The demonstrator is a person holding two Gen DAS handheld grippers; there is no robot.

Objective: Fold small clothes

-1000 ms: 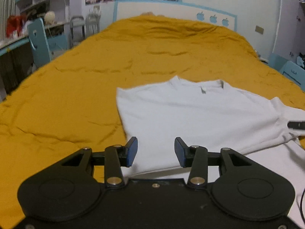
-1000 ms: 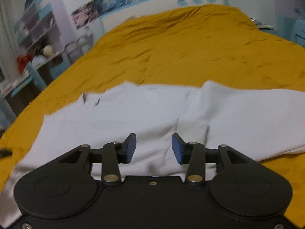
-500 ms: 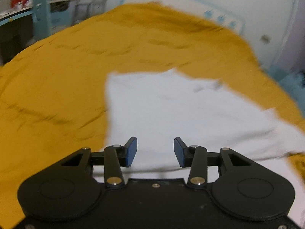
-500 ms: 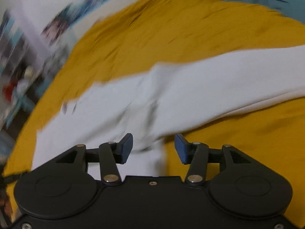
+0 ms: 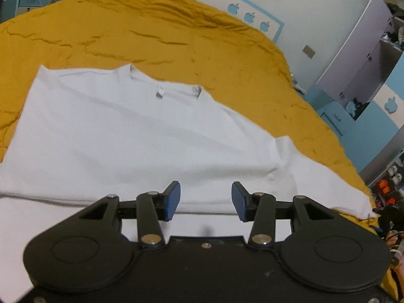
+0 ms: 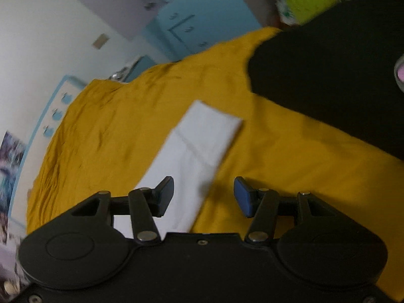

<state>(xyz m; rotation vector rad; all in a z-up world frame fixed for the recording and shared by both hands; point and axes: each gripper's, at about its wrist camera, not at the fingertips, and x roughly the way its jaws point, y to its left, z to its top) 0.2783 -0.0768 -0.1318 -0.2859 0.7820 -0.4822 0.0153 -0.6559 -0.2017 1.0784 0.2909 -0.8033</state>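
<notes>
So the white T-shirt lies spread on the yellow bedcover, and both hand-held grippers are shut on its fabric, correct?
Not quite. The white T-shirt does lie on the yellow bedcover, but neither hand-held gripper is shut on it. The left wrist view shows the left hand-held gripper with its jaws apart and empty; the right wrist view shows the right hand-held gripper likewise open over a sleeve.

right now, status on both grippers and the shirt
Left gripper open, empty, over the white shirt. Right gripper open over the sleeve. Shirt flat on yellow bedspread, nothing blocking.
</notes>
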